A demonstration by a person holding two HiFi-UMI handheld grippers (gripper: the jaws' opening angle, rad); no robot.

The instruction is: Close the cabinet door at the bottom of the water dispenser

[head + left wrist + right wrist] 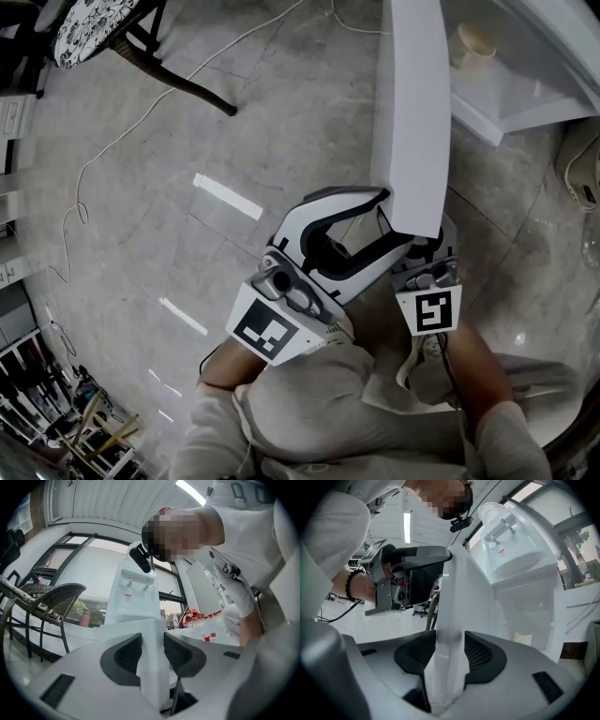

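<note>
Spanning the head view, the grey marbled floor point(234, 141) carries a white water dispenser point(520, 559) at the far right. The dispenser has two taps above, and its bottom cabinet point(525, 84) is open. A person point(309, 412) in a pale top fills the near edge and holds one tool in each hand. The cabinet door point(417, 112), a plain white panel, stands swung out from the dispenser toward the near side. From above it is seen edge-on, with its free edge nearest the person. A chair point(103, 33) with a patterned seat stands at the far left, well apart from the dispenser. The left tool point(152, 651) meets the door's free edge from the left, and its dark ribbed pads are closed onto the panel, one on each face. The right tool point(450, 656) sits just beside it on the right. Its jaws stand wide and straddle the same edge, with the pads close to the faces rather than pressing on them. A white cable point(141, 122) trails over the floor near the chair. Inside the cabinet a small pale cup point(473, 42) stands upright.
</note>
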